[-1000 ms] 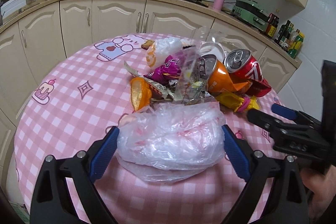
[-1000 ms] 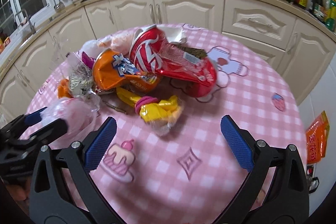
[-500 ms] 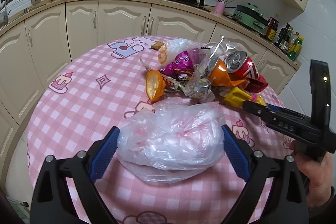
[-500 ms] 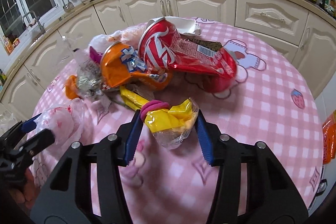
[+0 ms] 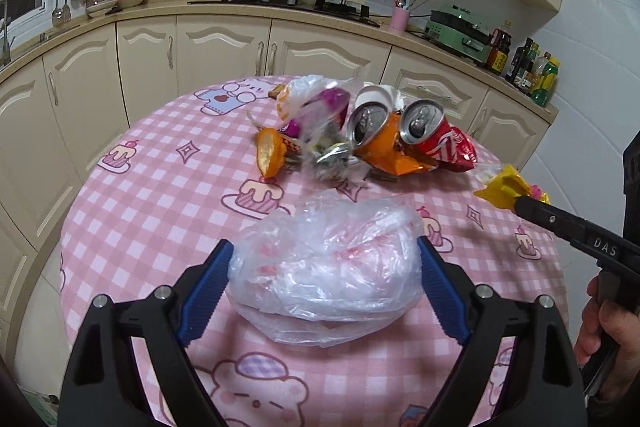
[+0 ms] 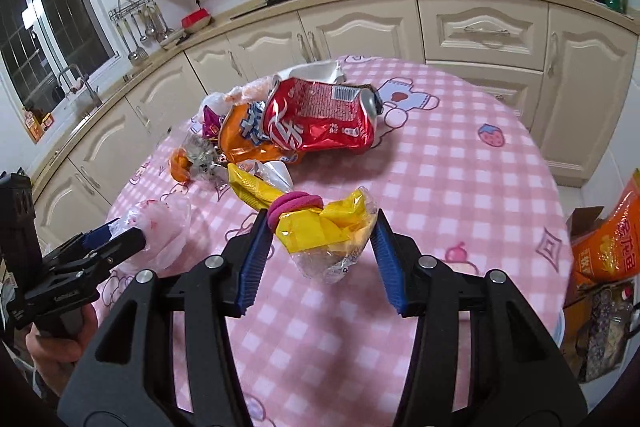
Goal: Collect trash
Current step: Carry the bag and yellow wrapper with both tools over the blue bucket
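Observation:
A crumpled clear plastic bag (image 5: 328,251) fills the gap between the blue pads of my left gripper (image 5: 324,287). The jaws are closing on it and both pads press its sides. My right gripper (image 6: 320,259) is shut on a yellow wrapper (image 6: 316,227) tied with a pink hair band (image 6: 294,205), and holds it above the pink checked tablecloth (image 6: 460,195). Farther back on the table lies the trash pile: a crushed red can (image 6: 320,119), an orange can (image 5: 376,143), orange peel (image 5: 270,155) and a purple wrapper (image 5: 320,103).
The round table's edge (image 5: 80,211) curves close to cream cabinets (image 5: 144,67) on the far side. An orange bag (image 6: 608,239) and other items stand on the floor to the right of the table. A hand (image 5: 608,323) grips the right tool's handle.
The right gripper closed on the yellow wrapper and lifted it back from the pile. The left gripper drew back from the pile with the plastic bag still between its pads.

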`<state>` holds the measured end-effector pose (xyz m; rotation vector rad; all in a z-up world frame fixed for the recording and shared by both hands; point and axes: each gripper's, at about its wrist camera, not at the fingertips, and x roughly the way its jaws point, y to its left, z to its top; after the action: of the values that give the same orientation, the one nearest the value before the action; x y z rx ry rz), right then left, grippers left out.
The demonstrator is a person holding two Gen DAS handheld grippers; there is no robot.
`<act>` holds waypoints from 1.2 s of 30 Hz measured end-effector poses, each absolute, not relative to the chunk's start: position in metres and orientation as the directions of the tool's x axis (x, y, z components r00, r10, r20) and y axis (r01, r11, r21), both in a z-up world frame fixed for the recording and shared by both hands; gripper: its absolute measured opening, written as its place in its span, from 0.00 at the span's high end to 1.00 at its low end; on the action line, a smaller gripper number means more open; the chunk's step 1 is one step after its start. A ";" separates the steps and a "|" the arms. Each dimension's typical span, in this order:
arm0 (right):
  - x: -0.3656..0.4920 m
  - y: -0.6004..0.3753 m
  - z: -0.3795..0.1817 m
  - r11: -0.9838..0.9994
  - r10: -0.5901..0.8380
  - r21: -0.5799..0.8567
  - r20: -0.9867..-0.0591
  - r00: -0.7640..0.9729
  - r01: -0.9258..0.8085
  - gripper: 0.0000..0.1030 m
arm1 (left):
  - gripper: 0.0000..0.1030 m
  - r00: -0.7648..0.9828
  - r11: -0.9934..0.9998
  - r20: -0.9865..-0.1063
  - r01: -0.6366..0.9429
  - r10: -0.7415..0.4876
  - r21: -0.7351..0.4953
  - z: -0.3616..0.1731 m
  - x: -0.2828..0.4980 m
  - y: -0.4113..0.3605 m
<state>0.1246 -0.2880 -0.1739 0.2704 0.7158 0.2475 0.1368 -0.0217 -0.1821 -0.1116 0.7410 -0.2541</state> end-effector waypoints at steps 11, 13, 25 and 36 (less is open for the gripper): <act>0.095 -0.310 -0.155 0.924 0.323 0.354 -0.533 0.782 -0.141 0.52 | 0.15 0.755 0.959 -0.591 0.225 -0.285 -0.175 -0.146 0.119 -0.047; 0.088 -0.317 -0.149 0.924 0.317 0.358 -0.513 0.797 -0.137 0.52 | 0.15 0.762 0.956 -0.577 0.239 -0.294 -0.171 -0.138 0.117 -0.056; 0.028 -0.441 -0.123 0.913 0.116 0.402 -0.423 0.899 0.072 0.51 | 0.15 0.739 0.892 -0.514 0.430 -0.436 -0.137 -0.103 0.109 -0.170; -0.020 -0.570 -0.204 0.780 -0.070 0.490 -0.548 0.834 0.388 0.51 | 0.15 0.511 0.728 -0.627 0.672 -0.588 -0.136 -0.146 0.104 -0.342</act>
<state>-0.0200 -0.5702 -0.2038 0.6325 0.5354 -0.2608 0.1037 -0.3416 -0.1461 0.1304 0.7020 -0.7608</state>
